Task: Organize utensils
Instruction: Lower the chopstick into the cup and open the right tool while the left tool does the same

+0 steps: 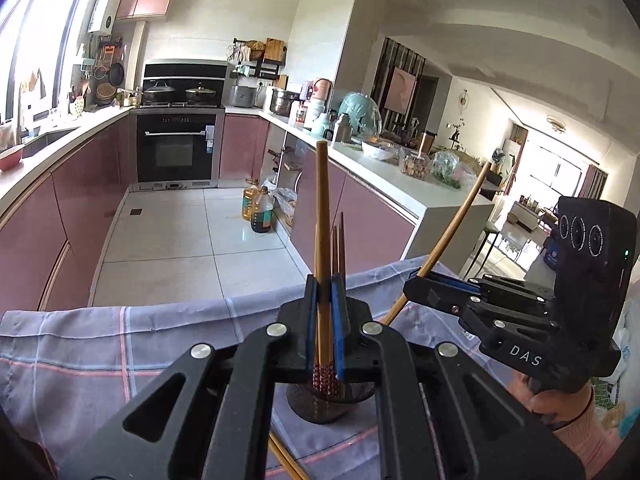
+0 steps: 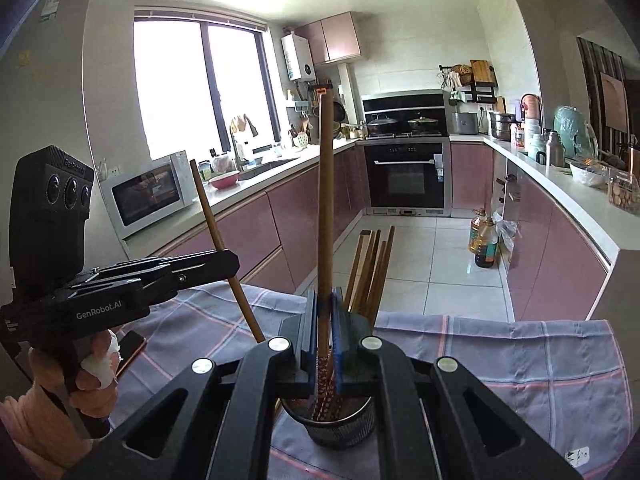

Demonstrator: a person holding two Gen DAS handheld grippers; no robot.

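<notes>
Chopsticks: one (image 1: 322, 240) stands clamped in the left gripper (image 1: 324, 300), pointing to 12 o'clock above the mesh holder (image 1: 332, 404); another (image 2: 325, 220) is clamped likewise in the right gripper (image 2: 325, 312).

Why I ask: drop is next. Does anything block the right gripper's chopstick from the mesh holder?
Nothing visible. The right gripper holds the chopstick upright over the open mesh holder; other chopsticks lean at its far side.

Place: home kitchen
Evidence: built-in oven (image 2: 408, 176), pots on stove (image 1: 160, 92), microwave (image 2: 148, 196), sink under window (image 2: 264, 166), pink cabinets (image 1: 80, 200)
</notes>
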